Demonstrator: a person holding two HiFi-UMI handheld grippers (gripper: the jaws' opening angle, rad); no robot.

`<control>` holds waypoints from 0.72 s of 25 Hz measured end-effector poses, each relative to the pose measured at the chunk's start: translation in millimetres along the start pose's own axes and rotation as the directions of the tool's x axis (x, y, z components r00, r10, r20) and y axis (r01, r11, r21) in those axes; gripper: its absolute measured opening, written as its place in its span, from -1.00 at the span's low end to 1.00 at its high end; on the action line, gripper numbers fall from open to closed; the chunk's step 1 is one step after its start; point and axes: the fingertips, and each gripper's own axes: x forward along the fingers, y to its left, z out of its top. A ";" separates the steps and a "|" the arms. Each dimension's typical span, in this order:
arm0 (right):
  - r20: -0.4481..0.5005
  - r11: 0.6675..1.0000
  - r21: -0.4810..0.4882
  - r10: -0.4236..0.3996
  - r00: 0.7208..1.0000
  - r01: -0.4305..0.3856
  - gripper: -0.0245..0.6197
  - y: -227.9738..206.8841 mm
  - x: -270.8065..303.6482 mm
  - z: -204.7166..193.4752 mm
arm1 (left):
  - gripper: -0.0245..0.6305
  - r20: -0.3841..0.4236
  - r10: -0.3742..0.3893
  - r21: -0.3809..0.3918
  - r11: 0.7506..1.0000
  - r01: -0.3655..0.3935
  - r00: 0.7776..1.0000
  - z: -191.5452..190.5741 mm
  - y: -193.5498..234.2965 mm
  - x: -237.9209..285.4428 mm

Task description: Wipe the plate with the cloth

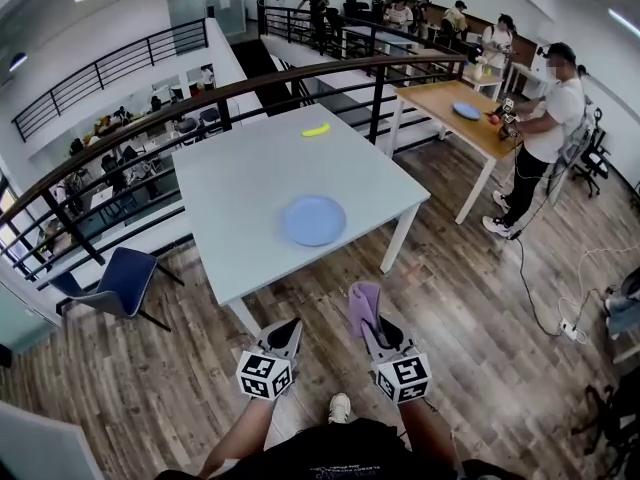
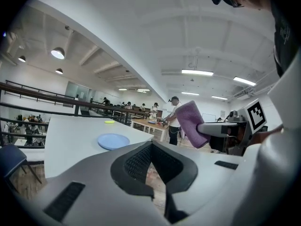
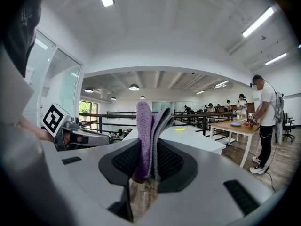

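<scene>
While right gripper (image 3: 149, 160) clamps the purple cloth (image 3: 146, 126), blue plate (image 1: 313, 220) lies well ahead, slightly left of it; left gripper (image 1: 287, 330) closed, empty, about as near.

Wood floor (image 1: 480, 308), white table (image 1: 240, 188), black railing (image 1: 100, 76)

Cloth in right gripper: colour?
The cloth is purple with a grey side; clearest in the right gripper view.
</scene>
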 end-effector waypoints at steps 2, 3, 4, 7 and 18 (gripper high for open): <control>0.007 1.000 0.000 -0.006 1.000 0.006 -0.61 -13.8 9.0 1.0 | -0.89 -0.009 -0.006 -0.013 1.000 0.006 1.000 0.7 1.4 17.3; 0.016 1.000 0.000 -0.017 1.000 0.017 -0.61 -21.8 11.9 2.4 | -0.89 -0.011 -0.014 -0.026 1.000 0.014 1.000 2.8 0.5 25.4; 0.025 1.000 0.004 -0.030 0.999 0.030 -0.61 -30.2 14.1 4.1 | -0.89 -0.011 -0.025 -0.038 0.999 0.025 1.000 6.4 -1.3 33.0; 0.043 0.999 0.029 -0.045 0.998 0.044 -0.61 -51.3 21.1 8.4 | -0.89 -0.005 -0.034 -0.018 0.999 0.034 0.999 20.3 -3.7 51.5; 0.043 0.999 0.016 0.044 0.998 -0.044 -0.61 -78.3 56.7 11.0 | -0.89 -0.040 0.045 0.015 0.999 -0.044 0.998 28.5 11.8 88.8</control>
